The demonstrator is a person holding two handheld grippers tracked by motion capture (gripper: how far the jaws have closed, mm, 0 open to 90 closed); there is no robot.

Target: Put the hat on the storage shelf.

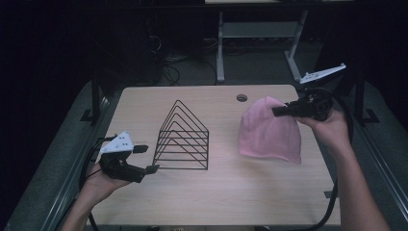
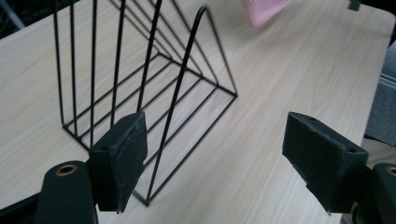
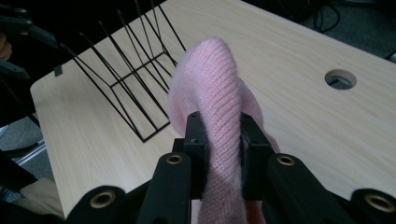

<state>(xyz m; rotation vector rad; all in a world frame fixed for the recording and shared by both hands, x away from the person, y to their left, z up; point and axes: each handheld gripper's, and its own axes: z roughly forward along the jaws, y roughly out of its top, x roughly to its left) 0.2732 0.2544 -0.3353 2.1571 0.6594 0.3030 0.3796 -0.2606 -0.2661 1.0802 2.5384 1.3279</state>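
High view: the right gripper (image 1: 281, 110) is clamped on the crown of the pink knit hat (image 1: 269, 132), whose brim trails on the table (image 1: 202, 192) at 3 o'clock of the wire rack (image 1: 183, 137). The left gripper (image 1: 144, 159) waits unclenched at the rack's 8 o'clock, probably to steady it.

Left gripper view: jaws wide apart, rack corner between them, untouched.

Right gripper view: ribbed, soft fabric pinched in a fold, giving a secure hold.

The wire rack (image 1: 183, 137) stands on the bench (image 1: 221, 192), left of centre. The knit hat (image 1: 269, 132) is to its right, well apart. A cable hole (image 1: 242, 97) lies behind the knit hat, near the bench's far edge.
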